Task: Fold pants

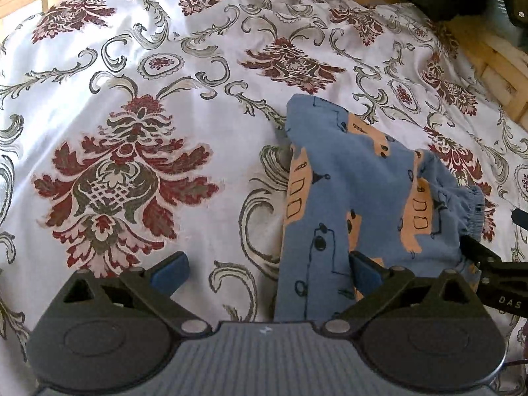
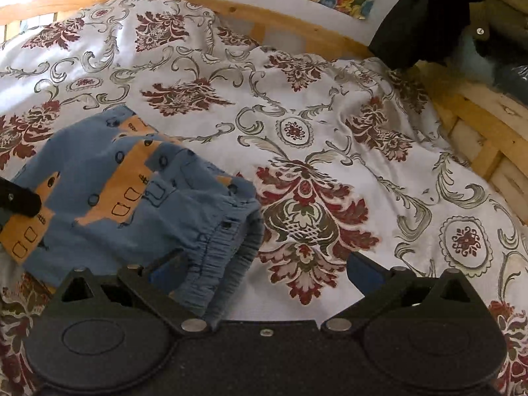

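Pants lie folded small on the bedspread, nearer its right edge. Left gripper and right gripper stand spread wide, gripping nothing. Folding looks nearly finished; a final smoothing probably remains.

Small blue cotton pants with orange patches are lying bunched on the white floral-patterned bedspread. The black right gripper is hovering wide open, its left finger sitting on the gathered elastic waistband. A wooden bed frame is bordering the bedspread.
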Tool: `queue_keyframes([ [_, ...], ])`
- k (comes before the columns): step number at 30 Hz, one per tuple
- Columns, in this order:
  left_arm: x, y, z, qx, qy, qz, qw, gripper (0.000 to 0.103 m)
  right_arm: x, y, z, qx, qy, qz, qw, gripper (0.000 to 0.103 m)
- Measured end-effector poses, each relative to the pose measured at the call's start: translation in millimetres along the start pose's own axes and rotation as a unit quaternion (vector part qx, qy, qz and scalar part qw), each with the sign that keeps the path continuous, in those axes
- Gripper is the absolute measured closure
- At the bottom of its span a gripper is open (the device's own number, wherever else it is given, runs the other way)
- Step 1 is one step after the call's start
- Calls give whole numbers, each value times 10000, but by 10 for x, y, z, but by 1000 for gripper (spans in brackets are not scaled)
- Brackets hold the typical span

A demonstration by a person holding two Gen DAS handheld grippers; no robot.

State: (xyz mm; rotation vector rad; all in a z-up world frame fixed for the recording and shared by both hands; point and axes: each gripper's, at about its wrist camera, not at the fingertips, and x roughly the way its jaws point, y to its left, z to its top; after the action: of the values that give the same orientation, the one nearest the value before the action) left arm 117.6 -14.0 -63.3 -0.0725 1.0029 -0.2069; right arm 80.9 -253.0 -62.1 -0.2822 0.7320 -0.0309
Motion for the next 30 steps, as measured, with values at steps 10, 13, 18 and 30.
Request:
queue_keyframes([
  [10, -24, 35, -27, 62, 70, -6, 10000, 0, -97, -187, 2, 74, 441, 299, 9986, 1],
  [13, -134, 80, -11, -53, 87, 75, 9999, 0, -204, -283, 25, 363, 403, 262, 9982, 1],
  [18, -457, 21, 54, 161, -851, 473, 9951, 0, -369, -518, 77, 1139, -166, 300, 9929, 1],
  [30, 293, -555, 517, 1538, -1705, 694, 9708, 3, 186, 227, 178, -638, -1085, -908, 9879, 1],
])
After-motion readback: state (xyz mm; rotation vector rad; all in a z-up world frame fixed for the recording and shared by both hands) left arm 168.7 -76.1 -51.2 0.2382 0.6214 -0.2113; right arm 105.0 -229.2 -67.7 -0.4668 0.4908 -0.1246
